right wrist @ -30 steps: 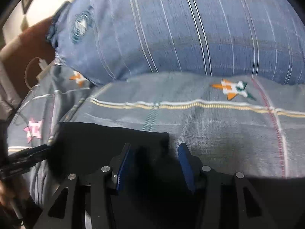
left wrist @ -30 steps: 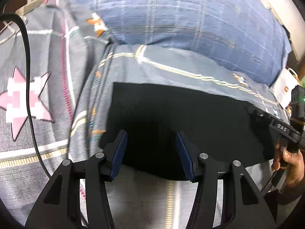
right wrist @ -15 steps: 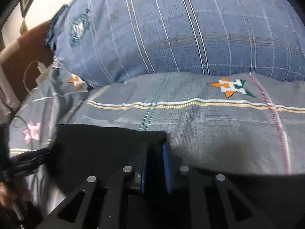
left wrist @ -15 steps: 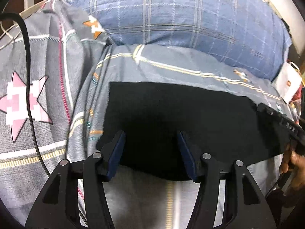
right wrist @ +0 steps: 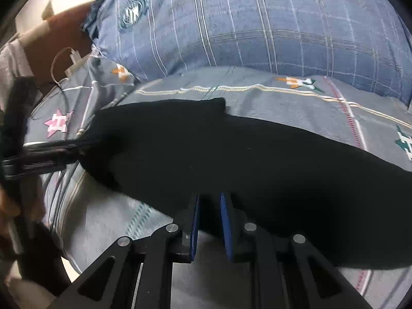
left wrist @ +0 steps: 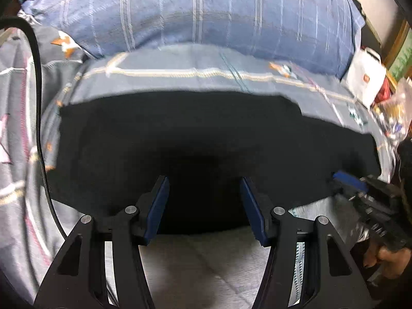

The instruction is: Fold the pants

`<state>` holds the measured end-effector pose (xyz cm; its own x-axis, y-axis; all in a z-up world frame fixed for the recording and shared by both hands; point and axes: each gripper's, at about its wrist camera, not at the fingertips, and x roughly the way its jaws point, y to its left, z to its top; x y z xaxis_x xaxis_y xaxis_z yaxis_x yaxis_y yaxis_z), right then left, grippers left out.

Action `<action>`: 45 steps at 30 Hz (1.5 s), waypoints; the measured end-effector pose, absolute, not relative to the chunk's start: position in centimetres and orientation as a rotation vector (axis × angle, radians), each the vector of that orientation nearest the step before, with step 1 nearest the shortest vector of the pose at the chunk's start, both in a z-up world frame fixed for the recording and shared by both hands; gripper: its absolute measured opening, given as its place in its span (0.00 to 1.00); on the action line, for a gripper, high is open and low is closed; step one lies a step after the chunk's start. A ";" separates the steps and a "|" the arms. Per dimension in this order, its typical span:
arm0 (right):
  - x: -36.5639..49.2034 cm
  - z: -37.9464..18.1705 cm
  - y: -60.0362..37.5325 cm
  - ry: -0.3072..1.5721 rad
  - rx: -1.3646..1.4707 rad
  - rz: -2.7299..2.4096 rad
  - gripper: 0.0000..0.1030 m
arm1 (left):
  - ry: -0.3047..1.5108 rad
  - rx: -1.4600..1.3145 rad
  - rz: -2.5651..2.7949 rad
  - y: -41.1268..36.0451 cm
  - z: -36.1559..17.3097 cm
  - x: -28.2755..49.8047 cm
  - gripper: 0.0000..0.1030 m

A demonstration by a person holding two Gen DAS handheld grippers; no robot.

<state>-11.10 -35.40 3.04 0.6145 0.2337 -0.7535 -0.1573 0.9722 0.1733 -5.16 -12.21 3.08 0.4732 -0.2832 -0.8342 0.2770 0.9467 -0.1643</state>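
The black pants [left wrist: 200, 139] lie flat across a grey patterned bed sheet [left wrist: 206, 74]. My left gripper [left wrist: 203, 206] is open, its blue pads either side of the pants' near edge without pinching it. My right gripper [right wrist: 208, 221] is shut on the near edge of the pants [right wrist: 231, 154]. The right gripper also shows in the left wrist view [left wrist: 352, 185] at the pants' right end. The left gripper shows in the right wrist view [right wrist: 51, 152] at the pants' left end.
A large blue plaid pillow [left wrist: 200, 13] lies beyond the pants, also in the right wrist view [right wrist: 257, 25]. A black cable [left wrist: 38, 103] runs down the left. A white bag [left wrist: 365, 74] and clutter sit at the far right.
My right gripper closed on the pants' edge and pulled back, lifting it. The left gripper stayed open and shifted right along the edge. Both views show more of the pants.
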 end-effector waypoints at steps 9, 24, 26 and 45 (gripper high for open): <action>-17.7 3.6 -47.1 0.834 0.427 0.046 0.23 | 0.964 0.127 -0.564 -20.3 7.3 -4.7 0.61; -20.6 -0.2 -55.6 0.680 0.793 0.006 0.33 | 1.114 0.338 -1.099 -43.7 5.9 -1.6 0.61; -20.6 -0.4 -56.0 0.657 0.818 0.013 0.34 | 1.137 0.364 -1.154 -46.1 5.5 -1.4 0.61; -18.6 3.6 -54.7 0.507 0.700 0.035 0.09 | 1.103 0.311 -1.322 -50.1 6.7 -0.6 0.16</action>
